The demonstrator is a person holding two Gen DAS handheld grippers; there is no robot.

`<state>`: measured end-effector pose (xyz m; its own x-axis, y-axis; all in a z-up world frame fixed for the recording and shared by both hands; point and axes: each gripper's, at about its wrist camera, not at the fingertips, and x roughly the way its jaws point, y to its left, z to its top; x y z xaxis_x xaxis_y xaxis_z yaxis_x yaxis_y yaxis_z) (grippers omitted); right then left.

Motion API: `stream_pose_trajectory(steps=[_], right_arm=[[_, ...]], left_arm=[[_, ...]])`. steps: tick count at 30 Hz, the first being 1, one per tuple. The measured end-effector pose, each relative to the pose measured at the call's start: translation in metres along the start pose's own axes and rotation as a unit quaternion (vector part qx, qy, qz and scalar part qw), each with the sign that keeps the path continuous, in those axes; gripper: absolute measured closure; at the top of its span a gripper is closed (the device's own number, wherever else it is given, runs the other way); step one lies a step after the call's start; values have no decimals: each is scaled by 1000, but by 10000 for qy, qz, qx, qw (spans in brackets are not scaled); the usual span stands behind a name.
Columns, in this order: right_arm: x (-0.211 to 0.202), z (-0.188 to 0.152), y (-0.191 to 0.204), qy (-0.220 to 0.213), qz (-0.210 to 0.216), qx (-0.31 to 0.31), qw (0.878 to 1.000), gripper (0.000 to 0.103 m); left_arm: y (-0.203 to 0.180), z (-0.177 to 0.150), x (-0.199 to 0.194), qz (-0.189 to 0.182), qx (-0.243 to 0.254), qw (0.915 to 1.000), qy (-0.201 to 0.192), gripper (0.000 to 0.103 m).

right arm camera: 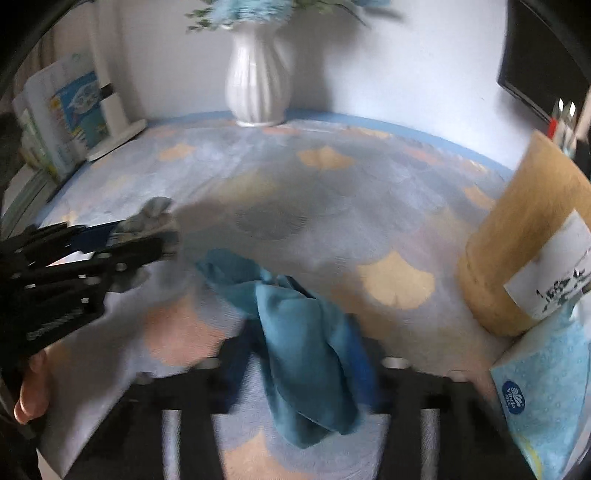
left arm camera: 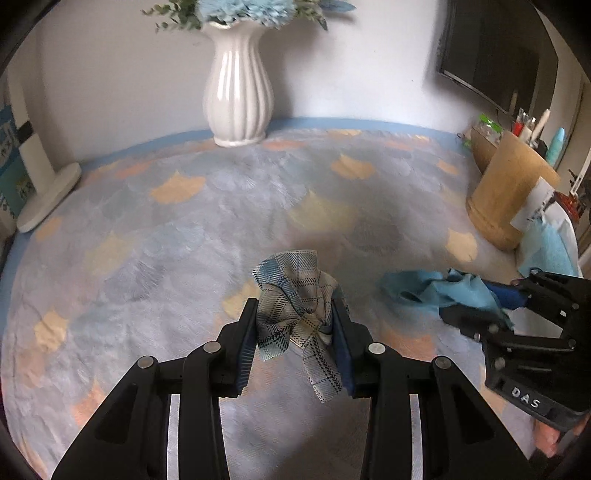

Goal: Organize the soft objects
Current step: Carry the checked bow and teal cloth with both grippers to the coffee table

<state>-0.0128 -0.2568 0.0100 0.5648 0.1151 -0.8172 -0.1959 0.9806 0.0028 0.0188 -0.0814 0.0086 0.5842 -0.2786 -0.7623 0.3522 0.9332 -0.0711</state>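
"DAS" printed on right gripper [left arm camera: 491, 295], pinching blue cloth [right arm camera: 306, 354] over the mat [left arm camera: 147, 240]. Left gripper [left arm camera: 295, 325] clamped on plaid cloth [left arm camera: 299, 314], bunched between pads.

A patterned blue tablecloth [left arm camera: 184, 229] spreads ahead of the claw to a white wall [left arm camera: 351, 66], a white vase [left arm camera: 238, 92] straight ahead, a dark screen [left arm camera: 495, 55] up right.

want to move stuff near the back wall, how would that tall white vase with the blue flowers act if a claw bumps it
The white vase looks stiff and glossy, probably ceramic, so likely slippery to grip and breakable. It is tall, stands on a narrow foot, and carries blue flowers on top, so a push high up might tip it. The soft patterned cover under it may make it less steady.
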Motion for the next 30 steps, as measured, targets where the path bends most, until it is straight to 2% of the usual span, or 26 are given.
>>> stream_pose_trajectory(steps=[2, 7, 10, 13, 17, 21, 24, 30], right_arm=[[-5, -2, 1, 25, 40, -104, 9999, 87], [-36, -10, -9, -217, 164, -57, 9996, 88], [-60, -12, -23, -431, 144, 60, 9990, 88], [-83, -18, -48, -637, 42, 337, 9974, 88], [-109, -26, -81, -836, -85, 697, 9940, 88], [-139, -37, -122, -1095, -265, 1074, 9878, 88], [-157, -42, -153, -1260, -454, 1385, 9813, 88], [-174, -43, -218, -1400, -810, 1960, 9672, 88]], left_arm=[[-4, -1, -1, -91, -12, 9999, 89, 69], [-29, 0, -22, -616, 23, 9981, -43, 69], [-60, 10, -34, -659, 415, 9968, -173, 69], [-92, 17, -45, -720, 797, 9937, -321, 69], [-139, 25, -59, -989, 1210, 9865, -484, 69], [-179, 30, -70, -1280, 1534, 9779, -612, 69], [-210, 38, -73, -1349, 1771, 9721, -733, 69], [-261, 63, -71, -1645, 1872, 9642, -905, 69]])
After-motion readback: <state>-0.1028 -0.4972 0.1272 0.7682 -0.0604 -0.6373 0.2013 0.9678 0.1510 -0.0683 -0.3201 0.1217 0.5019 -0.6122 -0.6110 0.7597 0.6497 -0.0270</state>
